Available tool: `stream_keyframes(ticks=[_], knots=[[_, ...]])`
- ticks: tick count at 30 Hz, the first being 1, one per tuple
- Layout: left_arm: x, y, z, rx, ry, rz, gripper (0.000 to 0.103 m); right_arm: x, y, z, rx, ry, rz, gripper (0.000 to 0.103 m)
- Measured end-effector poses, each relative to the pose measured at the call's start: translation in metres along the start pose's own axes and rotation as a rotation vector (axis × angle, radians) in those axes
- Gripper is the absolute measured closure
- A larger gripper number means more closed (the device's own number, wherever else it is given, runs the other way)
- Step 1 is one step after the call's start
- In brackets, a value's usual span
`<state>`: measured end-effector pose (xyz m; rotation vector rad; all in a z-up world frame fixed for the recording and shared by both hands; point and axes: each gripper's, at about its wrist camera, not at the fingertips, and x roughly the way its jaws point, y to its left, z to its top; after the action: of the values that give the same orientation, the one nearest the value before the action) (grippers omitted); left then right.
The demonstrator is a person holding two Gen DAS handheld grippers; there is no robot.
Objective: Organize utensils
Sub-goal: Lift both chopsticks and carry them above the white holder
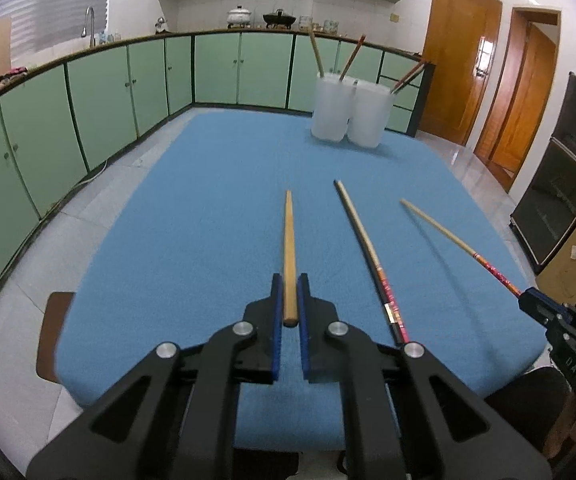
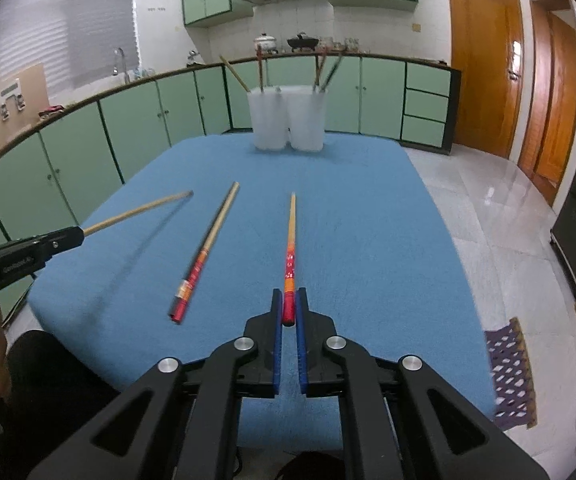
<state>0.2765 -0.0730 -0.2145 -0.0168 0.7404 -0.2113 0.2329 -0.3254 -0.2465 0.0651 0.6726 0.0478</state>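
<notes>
My left gripper [image 1: 289, 285] is shut on the thick end of a plain wooden chopstick [image 1: 289, 236], which points away over the blue cloth [image 1: 208, 200]. My right gripper [image 2: 289, 297] is shut on the red end of a red-and-orange patterned chopstick [image 2: 291, 240]. Each gripper shows in the other view: the right gripper [image 1: 530, 300] with its chopstick [image 1: 444, 234], the left gripper [image 2: 73, 235] with its chopstick [image 2: 136, 210]. A third, red-handled chopstick [image 1: 362, 240] [image 2: 208, 248] lies on the cloth between them. Two white cups [image 1: 348, 112] [image 2: 288, 120] holding chopsticks stand at the far end.
The blue cloth [image 2: 368, 220] covers the table. Green kitchen cabinets [image 1: 88, 100] run behind and to the left. Wooden doors [image 2: 484, 64] and a tiled floor lie to the right. A brown chair seat [image 1: 54, 332] pokes out at the table's left.
</notes>
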Motion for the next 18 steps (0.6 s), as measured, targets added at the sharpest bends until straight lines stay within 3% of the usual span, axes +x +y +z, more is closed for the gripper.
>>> stream_keyframes(ticks=[6,18], knots=[[-0.034,-0.002,0.022,0.022,-0.051,-0.009,0.097,-0.034,0.005,0.030,-0.038,-0.032,0.023,0.097],[-0.066,-0.005,0.061,0.069,-0.107,-0.041,0.097,-0.046,0.014,0.080,-0.096,0.004,0.065,0.097]])
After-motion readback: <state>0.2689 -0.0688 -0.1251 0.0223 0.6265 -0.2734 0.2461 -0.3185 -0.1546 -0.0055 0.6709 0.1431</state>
